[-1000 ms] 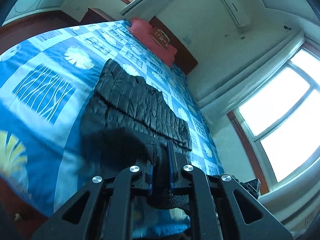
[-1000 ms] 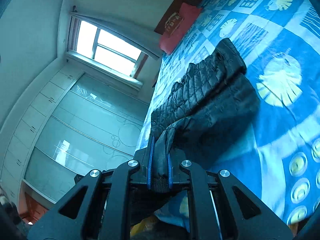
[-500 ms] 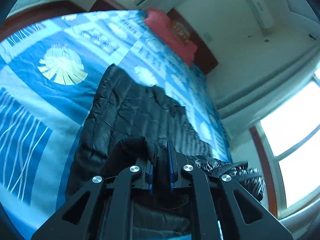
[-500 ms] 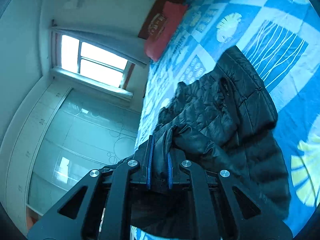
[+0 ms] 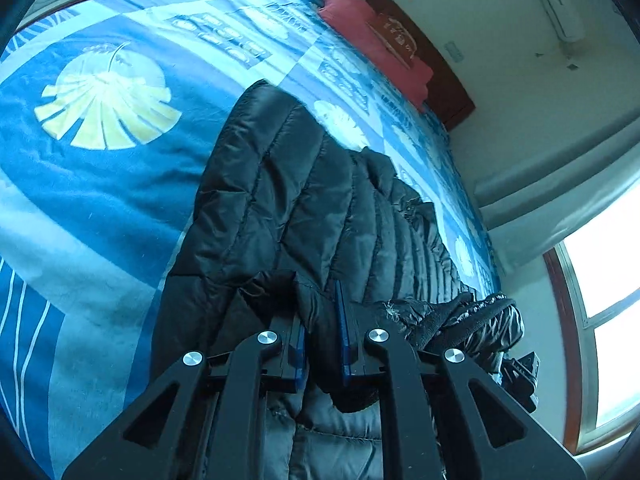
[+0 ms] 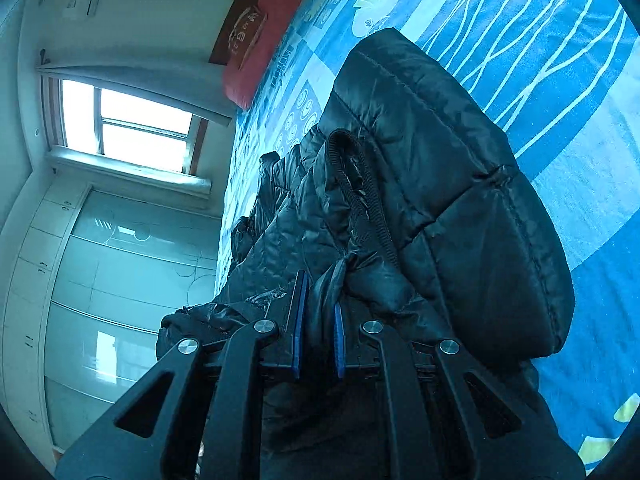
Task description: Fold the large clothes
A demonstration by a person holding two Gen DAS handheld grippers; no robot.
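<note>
Black quilted nylon marks the jacket (image 5: 320, 200), which is laid lengthwise on the blue bedspread (image 5: 100, 184), its long axis pointed toward the red pillow (image 5: 372, 40). A bunched edge is clamped by the left gripper (image 5: 323, 344), another fold by the right gripper (image 6: 318, 336).

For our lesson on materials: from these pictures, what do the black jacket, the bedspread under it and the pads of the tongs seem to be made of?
Black jacket: probably thin synthetic shell, nylon-like, over padding; it shows a slight sheen, fine crinkles and stitched puffy channels.
Bedspread: soft printed fabric, matte and slightly fuzzy, possibly fleece.
Pads: blue, smooth, likely rubber or plastic; the exact material cannot be told.
</note>
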